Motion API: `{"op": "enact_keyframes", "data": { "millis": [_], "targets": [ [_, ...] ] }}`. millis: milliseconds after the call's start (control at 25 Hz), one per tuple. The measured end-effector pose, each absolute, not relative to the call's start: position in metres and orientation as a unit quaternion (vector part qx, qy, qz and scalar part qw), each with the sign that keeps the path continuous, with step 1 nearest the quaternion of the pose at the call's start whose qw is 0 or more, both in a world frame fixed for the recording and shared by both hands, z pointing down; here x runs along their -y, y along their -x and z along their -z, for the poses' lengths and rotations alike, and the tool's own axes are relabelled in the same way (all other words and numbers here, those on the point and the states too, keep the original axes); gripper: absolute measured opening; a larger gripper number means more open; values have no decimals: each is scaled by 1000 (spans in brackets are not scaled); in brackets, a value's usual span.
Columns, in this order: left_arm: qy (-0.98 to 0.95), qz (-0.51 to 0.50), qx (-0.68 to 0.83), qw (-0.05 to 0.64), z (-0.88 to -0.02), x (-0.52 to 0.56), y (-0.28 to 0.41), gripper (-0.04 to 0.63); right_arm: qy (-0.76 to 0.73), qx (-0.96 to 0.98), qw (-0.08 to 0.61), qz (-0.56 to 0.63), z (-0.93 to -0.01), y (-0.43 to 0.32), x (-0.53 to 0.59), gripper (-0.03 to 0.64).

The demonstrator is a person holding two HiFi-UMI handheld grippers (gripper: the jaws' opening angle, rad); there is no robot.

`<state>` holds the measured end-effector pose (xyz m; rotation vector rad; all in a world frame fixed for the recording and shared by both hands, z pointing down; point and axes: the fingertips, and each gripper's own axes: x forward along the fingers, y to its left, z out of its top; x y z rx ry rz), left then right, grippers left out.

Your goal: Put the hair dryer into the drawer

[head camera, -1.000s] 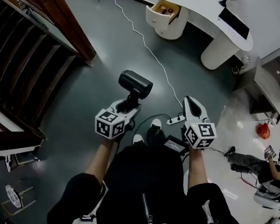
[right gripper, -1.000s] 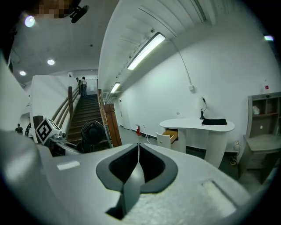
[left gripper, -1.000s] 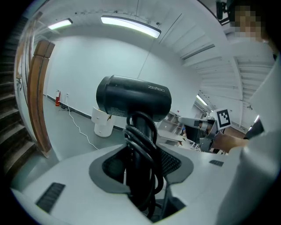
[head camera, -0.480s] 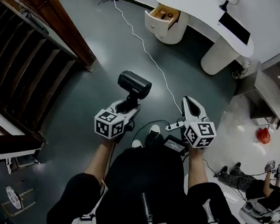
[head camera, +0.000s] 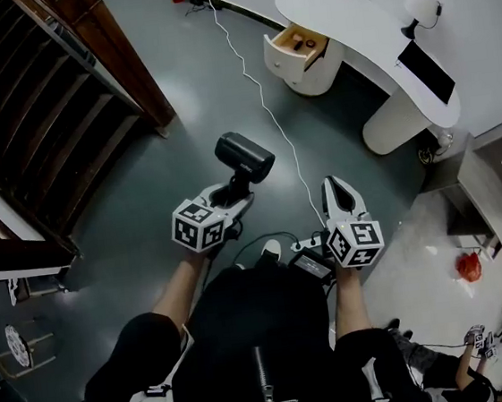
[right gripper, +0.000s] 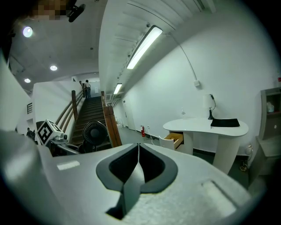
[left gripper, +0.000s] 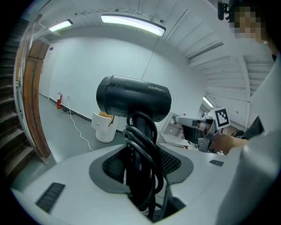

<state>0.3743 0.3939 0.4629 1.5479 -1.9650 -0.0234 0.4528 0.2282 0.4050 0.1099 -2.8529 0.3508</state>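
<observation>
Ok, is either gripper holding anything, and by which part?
The left gripper grips the black hair dryer by its handle, cord looped along it. The right gripper is shut, empty.

The grey floor (head camera: 174, 78) carries a drawer unit (head camera: 290, 63), white cable (head camera: 264, 104), power strip (head camera: 308, 244).

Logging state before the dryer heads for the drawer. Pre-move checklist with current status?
1. Hair dryer held: ok, left gripper is shut on its handle, with the cord bundled along it.
2. Drawer open: ok, pulled out under the white desk.
3. Room in drawer: cannot tell; small items lie inside.
4. Right gripper free: ok, shut and empty.
5. Walking path: not ok, a white cable runs along the floor toward the drawer.
6. Drawer in reach: not ok, it stands well ahead.
</observation>
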Motion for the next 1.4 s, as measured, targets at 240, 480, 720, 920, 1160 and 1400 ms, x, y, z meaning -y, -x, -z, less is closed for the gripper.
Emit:
{"op": "enact_keyframes", "data": {
  "millis": [240,480,720,920,1160,1400],
  "targets": [
    [-573,11,759,309,-454,-378,-370,195,-21,984,125,-126,-403,-443,-207,5],
    [-563,13,768,305,-451,-379,-362,195,-8,982,129,-138,-411,-428,-209,5],
    [-563,16,767,307,-458,-379,-341,195,-2,982,132,-134,-413,-406,-215,5],
    [-578,15,756,308,-464,-361,-305,195,-15,982,136,-133,-417,-371,-203,5],
    [-601,4,737,310,-472,-338,-246,195,-28,981,141,-130,-422,-309,-191,5],
    [-614,-8,725,313,-478,-320,-184,195,-34,981,147,-123,-419,-249,-181,5]
  ]
}}
